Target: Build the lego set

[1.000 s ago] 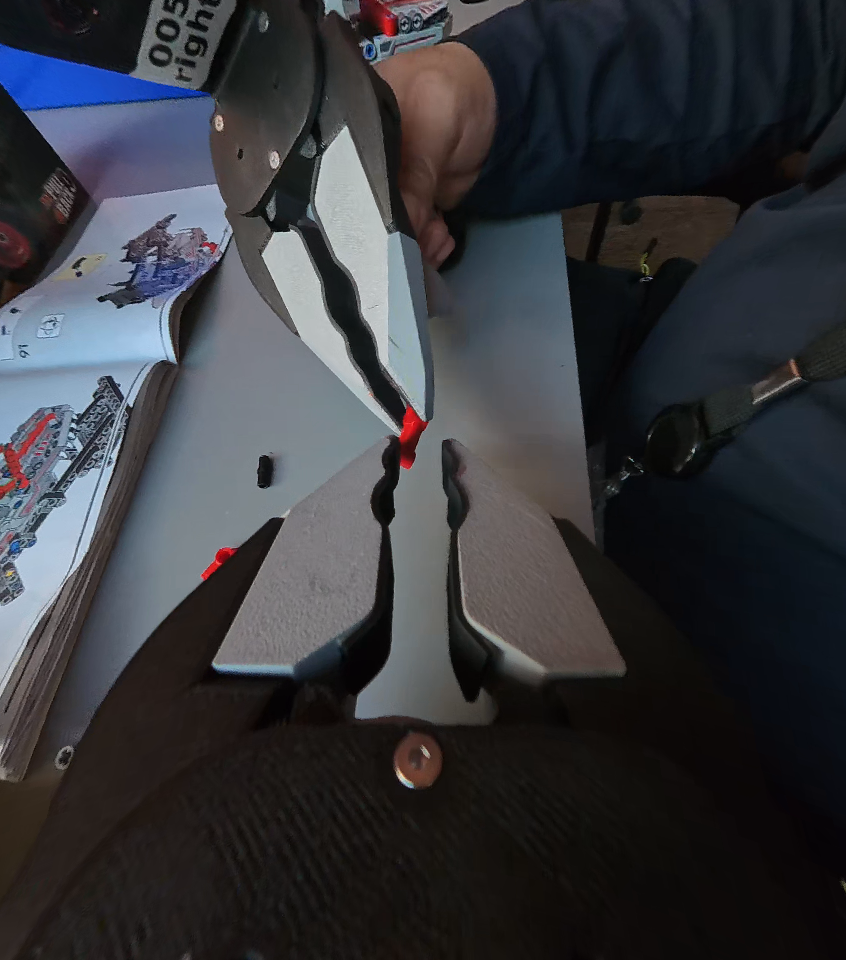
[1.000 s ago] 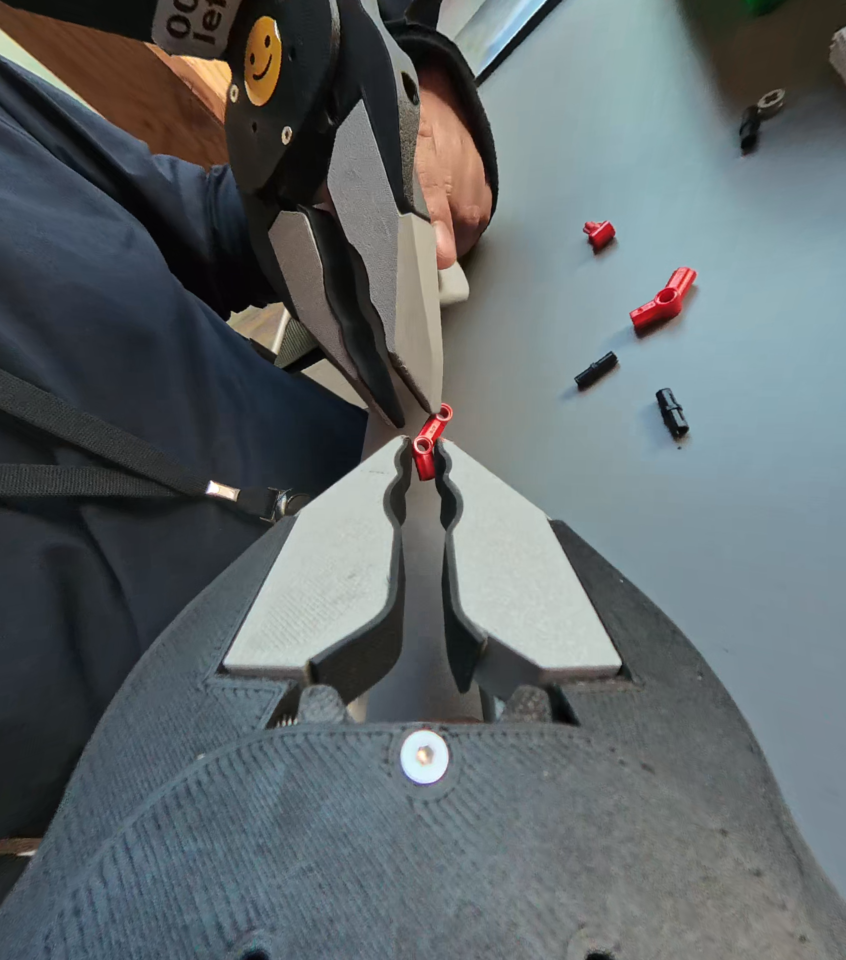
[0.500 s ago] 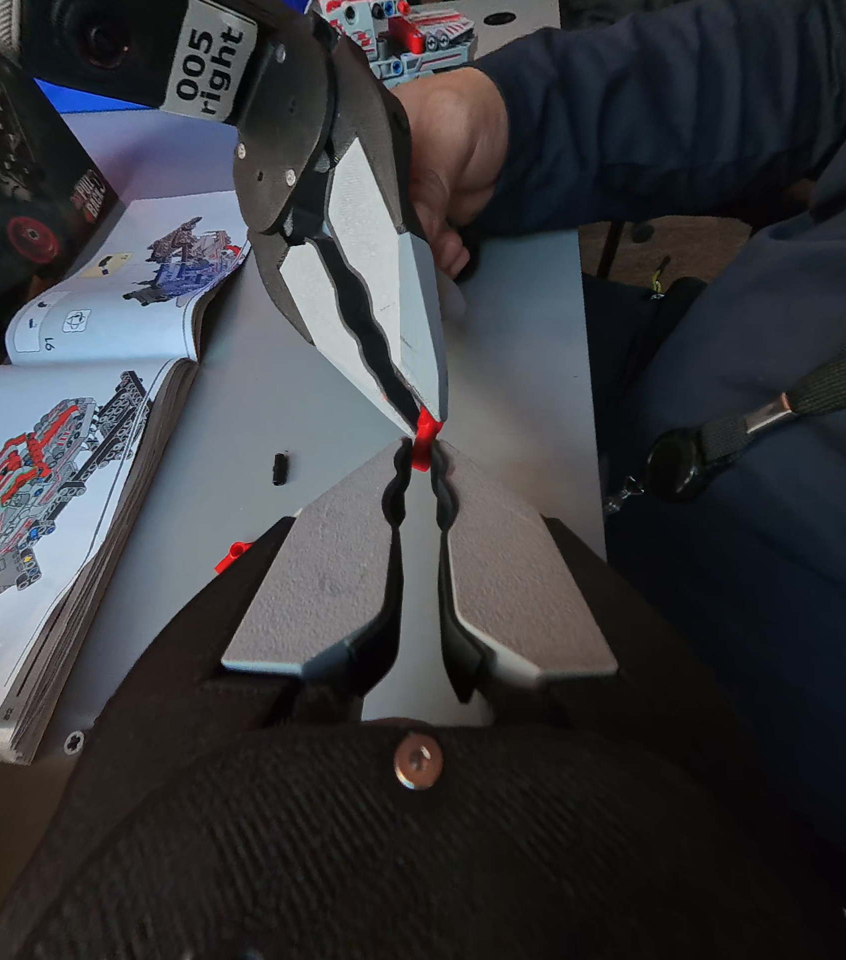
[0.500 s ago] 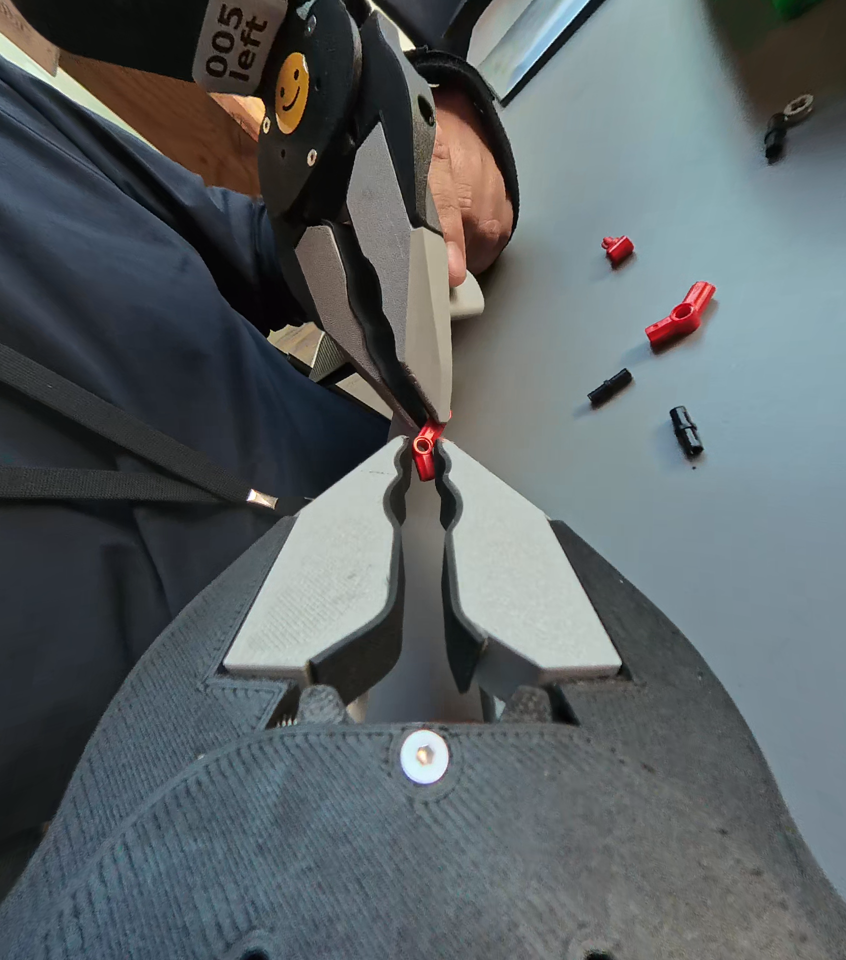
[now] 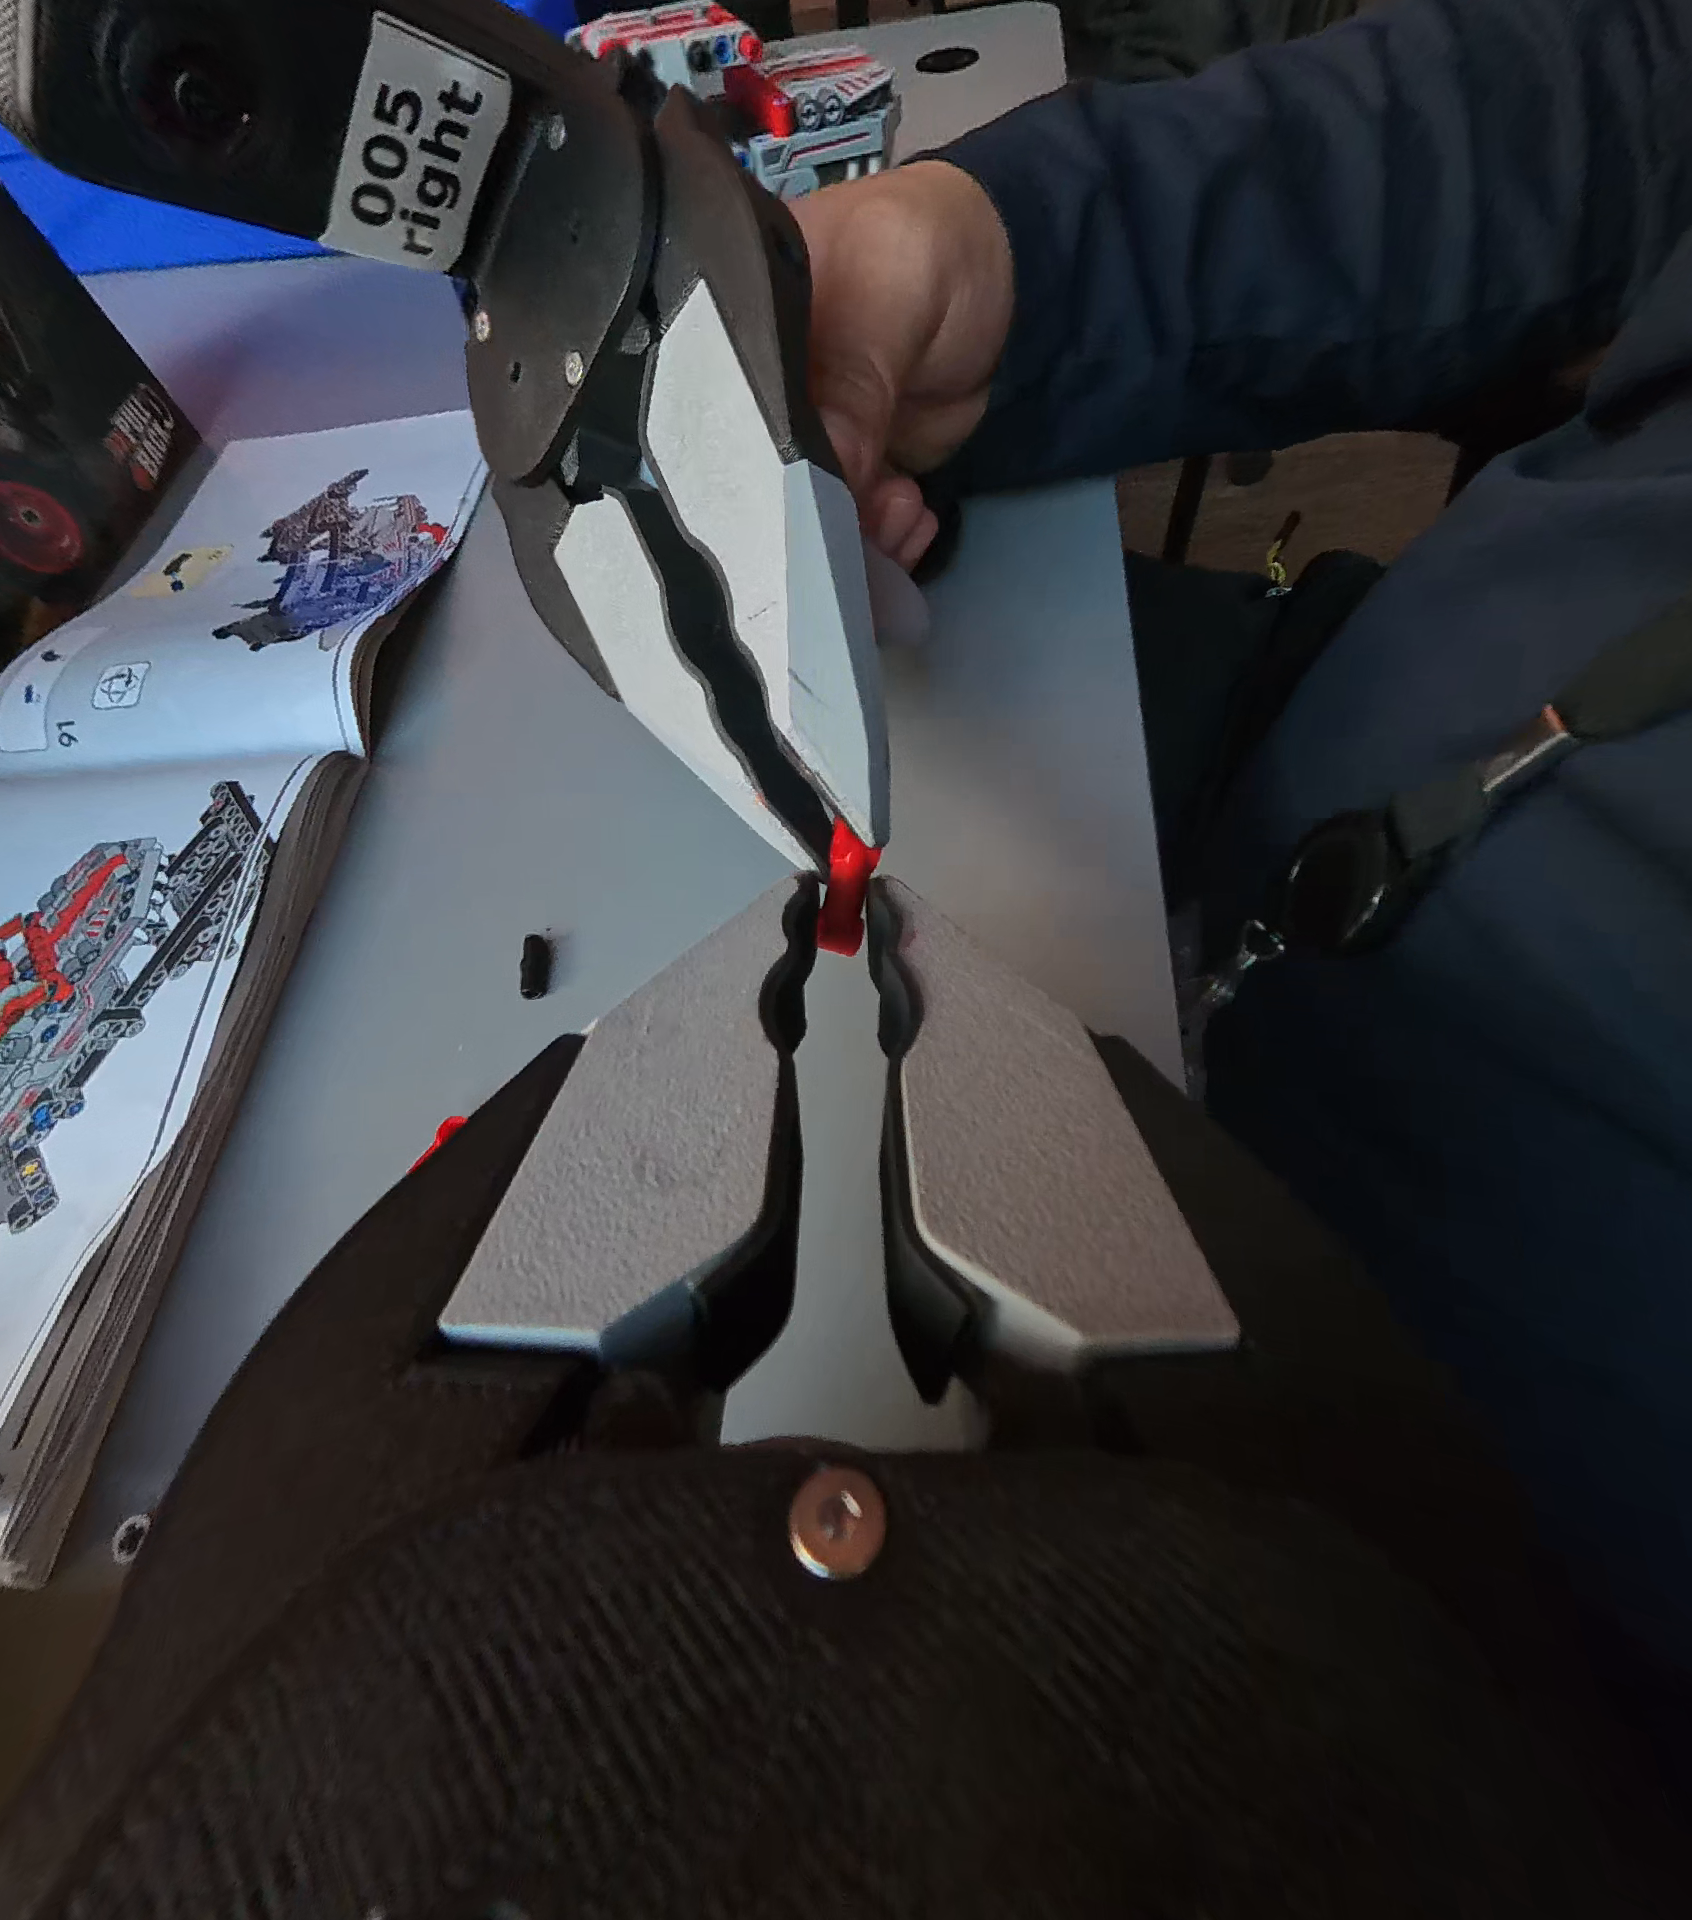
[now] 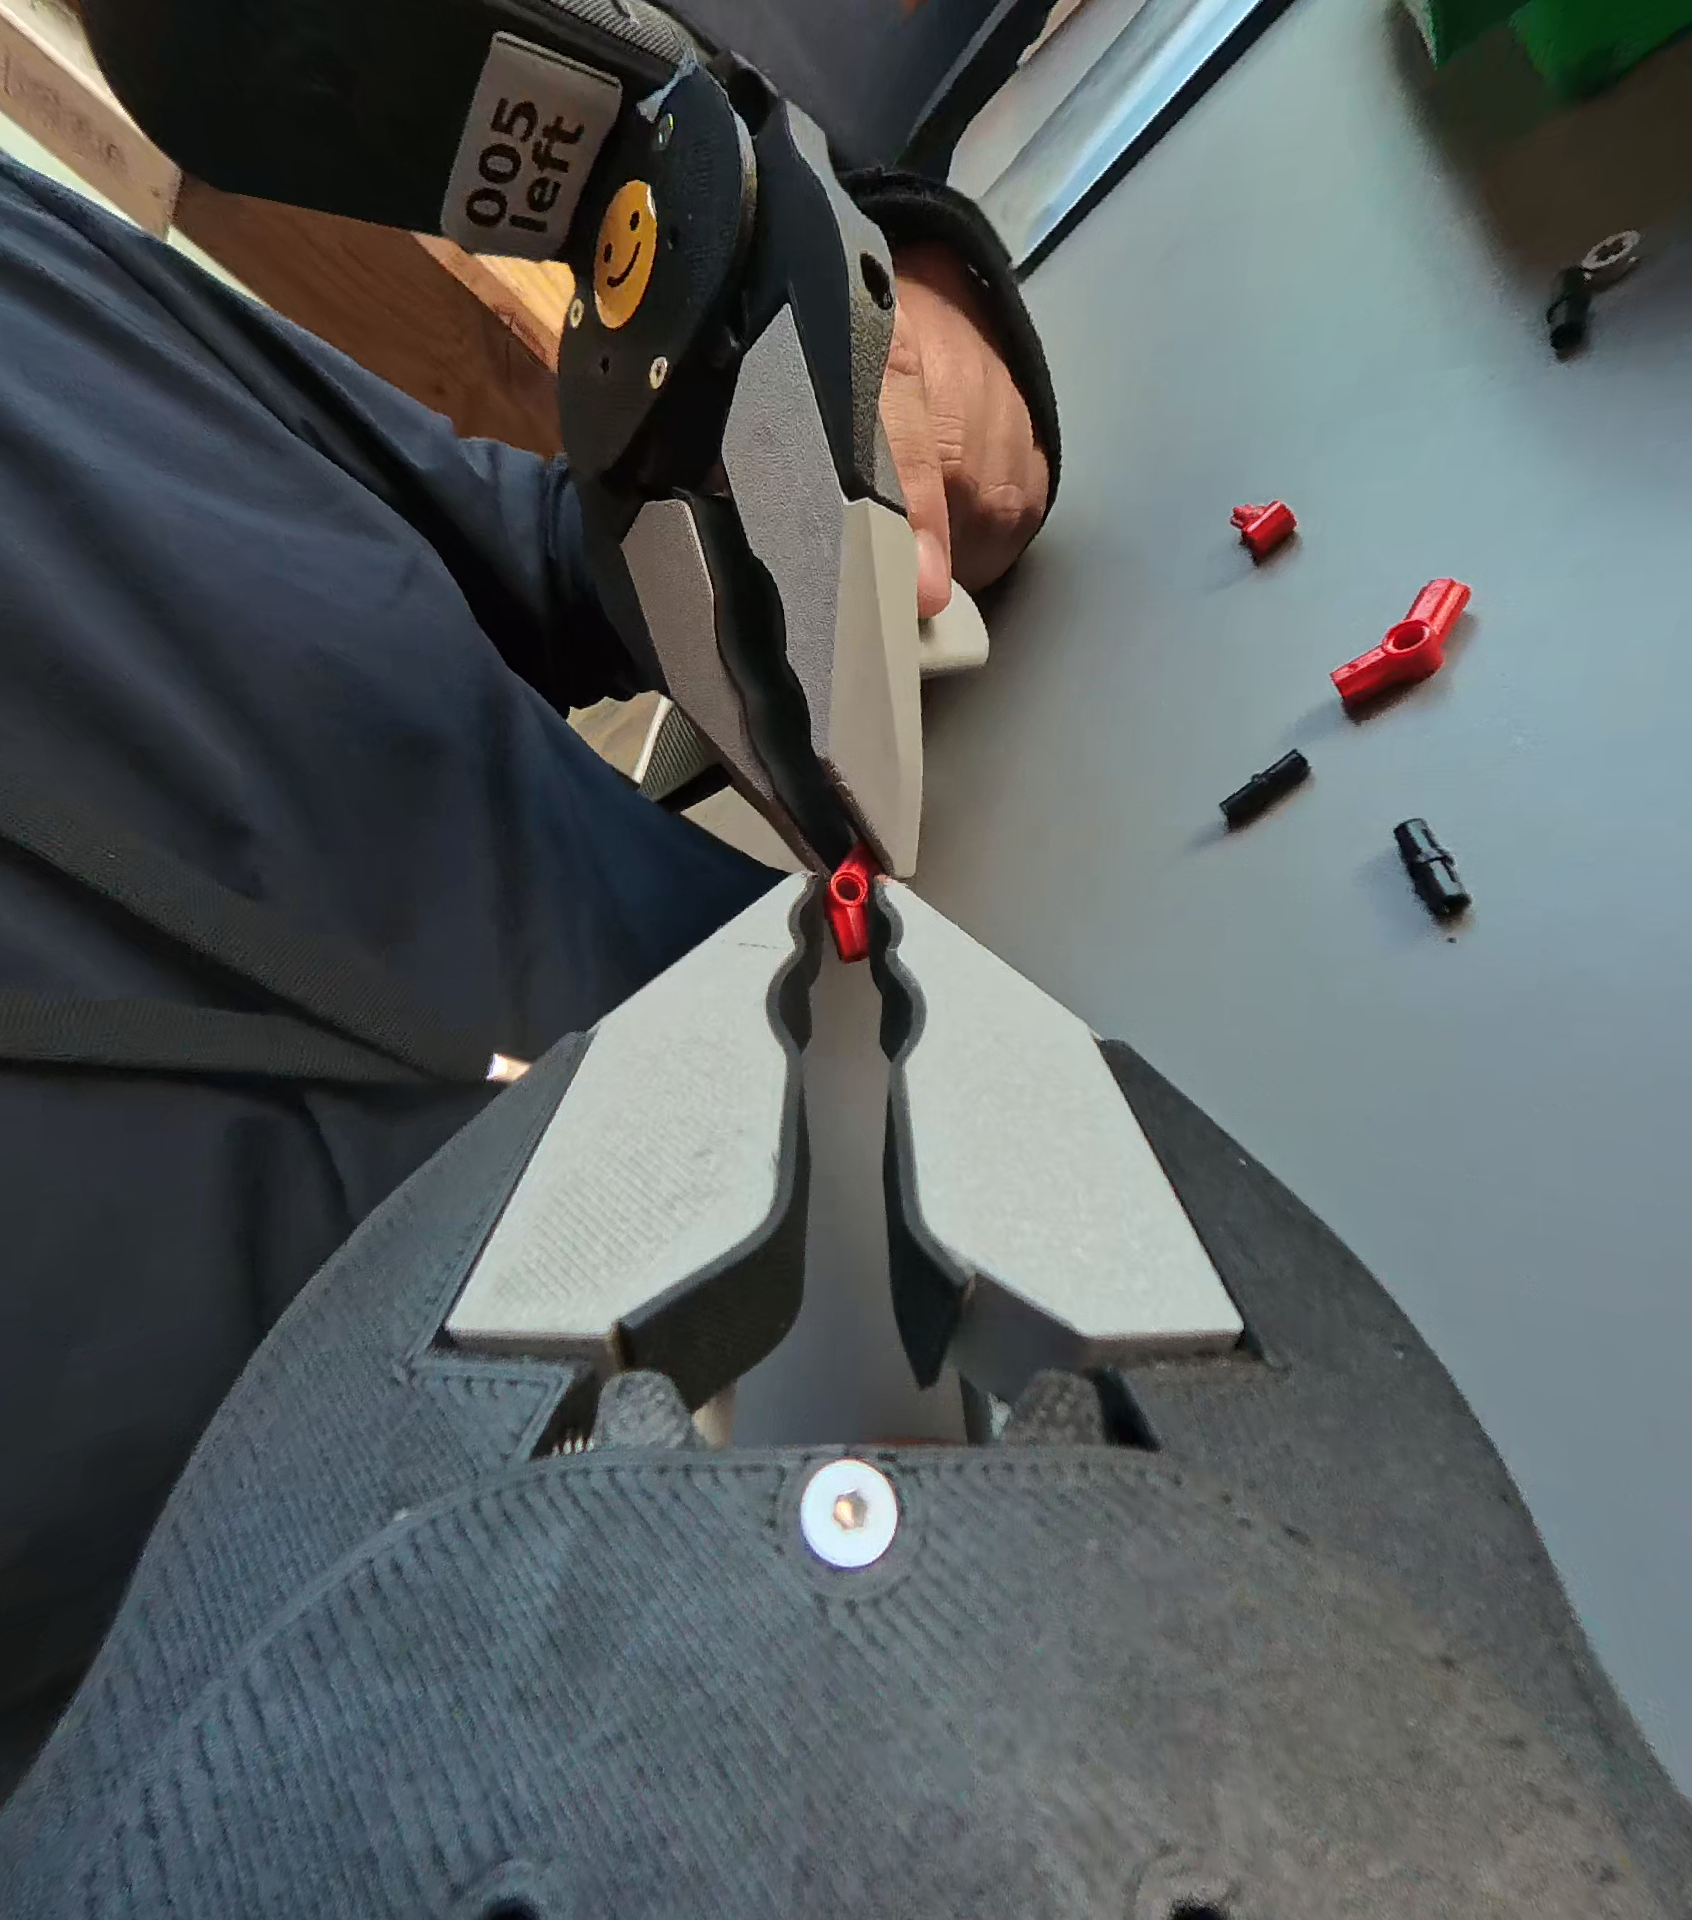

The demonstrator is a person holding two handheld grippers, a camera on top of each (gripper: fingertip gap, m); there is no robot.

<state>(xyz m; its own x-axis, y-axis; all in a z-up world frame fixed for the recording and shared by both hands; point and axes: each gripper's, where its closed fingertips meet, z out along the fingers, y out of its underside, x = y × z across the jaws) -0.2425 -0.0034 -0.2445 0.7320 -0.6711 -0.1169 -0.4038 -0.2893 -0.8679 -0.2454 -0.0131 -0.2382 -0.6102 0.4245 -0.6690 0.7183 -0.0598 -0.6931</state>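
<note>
A small red piece [image 5: 843,891] is held above the grey counter [image 5: 551,810] between both claws; the left claw [image 5: 837,896] is closed on its lower end, and the right claw [image 6: 849,902] is closed on the other end; two more red pieces [image 6: 1400,648] and black pins [image 6: 1431,852] lie apart on the counter; an open booklet [image 5: 94,935] rests at the left.

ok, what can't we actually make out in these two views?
- Left wrist view: the red piece is mostly covered by both sets of jaws; its shape is unclear.
- Left wrist view: a second red part is nearly all behind the left gripper.
- Right wrist view: the green object is cut off by the top edge.
</note>
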